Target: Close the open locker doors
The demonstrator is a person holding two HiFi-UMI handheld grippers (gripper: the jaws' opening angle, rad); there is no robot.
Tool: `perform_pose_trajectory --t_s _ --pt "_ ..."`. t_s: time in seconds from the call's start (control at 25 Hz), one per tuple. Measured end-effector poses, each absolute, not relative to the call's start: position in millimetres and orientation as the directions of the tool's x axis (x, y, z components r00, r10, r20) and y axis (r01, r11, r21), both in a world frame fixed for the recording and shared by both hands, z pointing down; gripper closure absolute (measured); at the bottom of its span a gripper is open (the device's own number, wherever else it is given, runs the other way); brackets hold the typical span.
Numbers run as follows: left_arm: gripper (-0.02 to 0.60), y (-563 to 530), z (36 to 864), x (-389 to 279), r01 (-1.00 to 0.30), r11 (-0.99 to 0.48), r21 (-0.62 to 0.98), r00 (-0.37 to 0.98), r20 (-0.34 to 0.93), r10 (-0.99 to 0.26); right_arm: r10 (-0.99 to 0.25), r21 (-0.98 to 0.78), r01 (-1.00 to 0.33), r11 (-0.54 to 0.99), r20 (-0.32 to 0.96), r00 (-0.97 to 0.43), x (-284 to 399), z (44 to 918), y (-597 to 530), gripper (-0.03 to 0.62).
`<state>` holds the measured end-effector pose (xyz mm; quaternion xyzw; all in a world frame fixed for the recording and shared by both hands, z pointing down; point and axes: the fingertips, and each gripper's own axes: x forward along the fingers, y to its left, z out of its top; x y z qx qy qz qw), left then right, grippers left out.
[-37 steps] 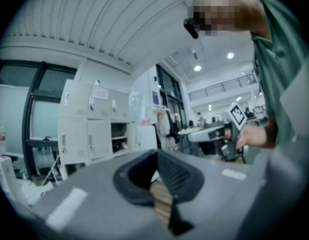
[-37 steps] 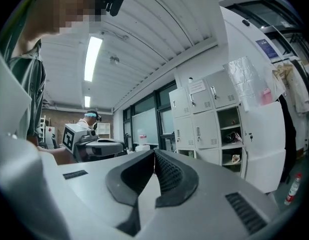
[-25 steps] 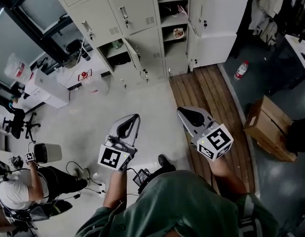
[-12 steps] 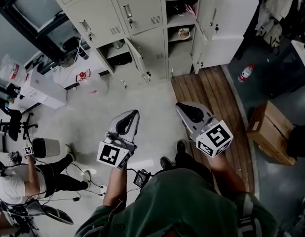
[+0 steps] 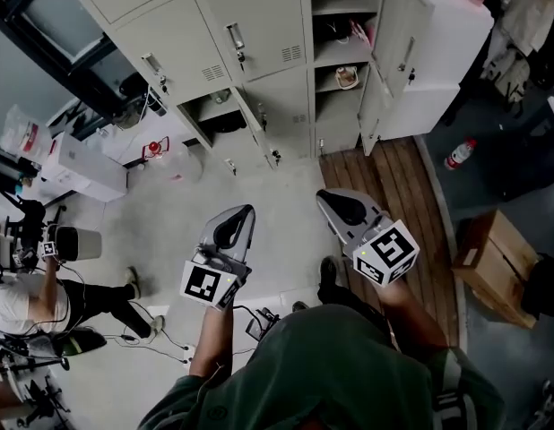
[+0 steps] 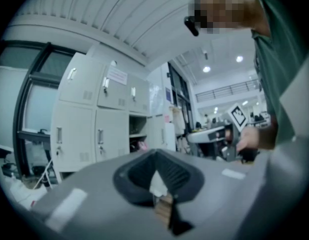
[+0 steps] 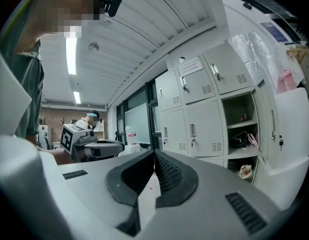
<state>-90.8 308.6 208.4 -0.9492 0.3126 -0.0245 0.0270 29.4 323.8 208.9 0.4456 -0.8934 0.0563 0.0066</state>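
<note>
Lockers (image 5: 183, 56): grey bank straight ahead of me.
Open doors: low door (image 5: 259, 125) ajar mid-lockers; tall door (image 5: 429, 34) swung wide at the lockers' right end.
Left claw (image 5: 245, 211): jaws pressed together, empty, well short of the lockers.
Right claw (image 5: 324, 195): likewise.

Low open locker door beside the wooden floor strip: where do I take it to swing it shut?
The door stands edge-on, out from the lockers, apparently hinged on the right of its compartment. Take its free near edge by the latch, coming from its right face with the right gripper, then push left. The tongs are shut, so pushing may do.
</note>
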Motion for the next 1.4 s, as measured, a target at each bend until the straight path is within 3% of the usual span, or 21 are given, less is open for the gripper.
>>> perform_pose_trajectory --t_s 0.52,0.8,1.4 --pt "0.578 199 217 -49 -0.681 -0.727 -0.088 0.729 0.013 -0.684 -0.728 -0.115 -0.733 0.670 0.090 -0.680 67 238 193 0.588" --pt "0.578 151 239 -72 -0.718 -0.694 -0.057 0.693 0.039 -0.720 -0.685 -0.140 -0.693 0.707 0.107 -0.721 39 265 144 0.588" --pt "0.578 17 310 -125 -0.638 -0.770 0.004 0.766 0.104 -0.634 -0.664 -0.142 -0.681 0.719 0.148 -0.732 -30 349 24 0.586"
